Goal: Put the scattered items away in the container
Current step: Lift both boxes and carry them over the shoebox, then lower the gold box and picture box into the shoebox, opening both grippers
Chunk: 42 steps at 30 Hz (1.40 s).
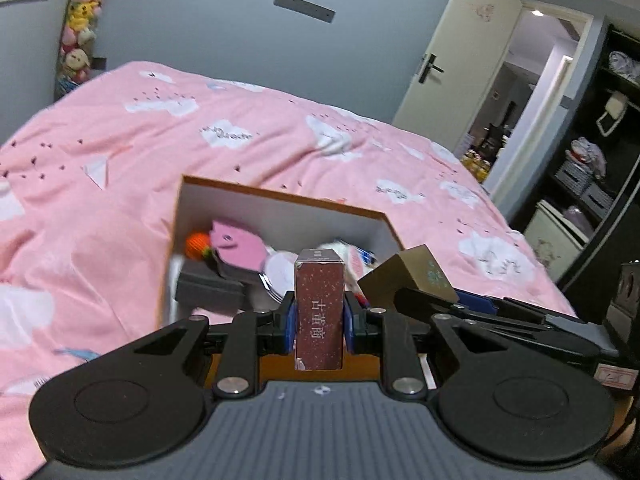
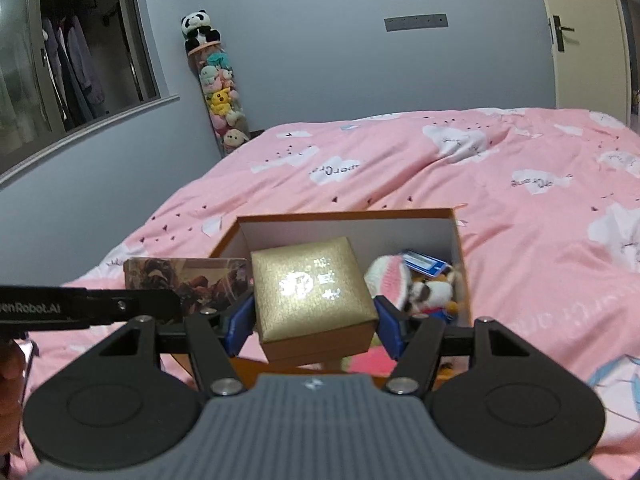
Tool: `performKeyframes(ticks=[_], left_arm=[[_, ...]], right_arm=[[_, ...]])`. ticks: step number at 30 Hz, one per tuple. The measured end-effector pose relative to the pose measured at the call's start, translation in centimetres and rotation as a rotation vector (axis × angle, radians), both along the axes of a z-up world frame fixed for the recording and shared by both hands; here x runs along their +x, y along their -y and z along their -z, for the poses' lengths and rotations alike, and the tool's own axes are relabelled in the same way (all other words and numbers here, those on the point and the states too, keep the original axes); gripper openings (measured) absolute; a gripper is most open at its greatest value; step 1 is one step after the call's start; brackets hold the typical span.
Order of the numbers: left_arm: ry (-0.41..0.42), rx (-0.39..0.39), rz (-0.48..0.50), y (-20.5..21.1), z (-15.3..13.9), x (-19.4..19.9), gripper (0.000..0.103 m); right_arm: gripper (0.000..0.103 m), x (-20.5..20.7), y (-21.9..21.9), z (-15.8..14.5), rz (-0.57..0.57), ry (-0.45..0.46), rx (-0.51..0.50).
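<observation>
An open orange cardboard box (image 1: 280, 196) with white inner walls sits on the pink bed. Inside lie a pink felt piece (image 1: 240, 246), an orange ball (image 1: 197, 243), a black block (image 1: 210, 288) and soft toys (image 2: 424, 288). My left gripper (image 1: 319, 316) is shut on a tall dark red carton (image 1: 319, 312) and holds it upright over the box's near side. My right gripper (image 2: 316, 320) is shut on a gold gift box (image 2: 312, 288) above the orange box (image 2: 348, 214). The gold box (image 1: 416, 276) and the red carton (image 2: 188, 280) each show in the other view too.
The pink quilt (image 1: 120, 184) with white cloud prints spreads all around the box. A tube of plush toys (image 2: 222, 100) stands in the far corner by the window. An open door (image 1: 448, 52) and dark shelves (image 1: 592, 168) lie to the right.
</observation>
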<state>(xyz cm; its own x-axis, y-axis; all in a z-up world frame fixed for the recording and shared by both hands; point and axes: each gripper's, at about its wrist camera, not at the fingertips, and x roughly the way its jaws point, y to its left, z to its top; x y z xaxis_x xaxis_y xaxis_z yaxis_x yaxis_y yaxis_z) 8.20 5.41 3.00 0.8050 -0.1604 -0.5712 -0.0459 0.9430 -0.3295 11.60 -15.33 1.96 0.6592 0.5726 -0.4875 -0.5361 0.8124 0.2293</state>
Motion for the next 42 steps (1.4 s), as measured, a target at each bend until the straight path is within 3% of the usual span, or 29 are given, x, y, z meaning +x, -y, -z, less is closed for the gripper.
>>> performKeyframes(ticks=[7, 21, 31, 42], left_arm=[[-0.011, 0.019, -0.047, -1.6, 0.6, 2.2, 0.026], [-0.13, 0.116, -0.084, -1.0, 5.6, 5.0, 0.026], [-0.136, 0.14, -0.092, -0.4, 6.4, 5.4, 0.026], [-0.153, 0.148, -0.101, -0.7, 7.0, 5.6, 0.027]], right_arm=[[0.065, 2.6, -2.2, 1.4, 0.001, -0.035, 0.005], [0.065, 5.0, -4.8, 5.8, -0.006, -0.141, -0.072], [0.065, 5.7, -5.3, 7.3, -0.017, -0.208, -0.087], [0.065, 5.6, -5.5, 7.4, -0.014, -0.203, -0.108]])
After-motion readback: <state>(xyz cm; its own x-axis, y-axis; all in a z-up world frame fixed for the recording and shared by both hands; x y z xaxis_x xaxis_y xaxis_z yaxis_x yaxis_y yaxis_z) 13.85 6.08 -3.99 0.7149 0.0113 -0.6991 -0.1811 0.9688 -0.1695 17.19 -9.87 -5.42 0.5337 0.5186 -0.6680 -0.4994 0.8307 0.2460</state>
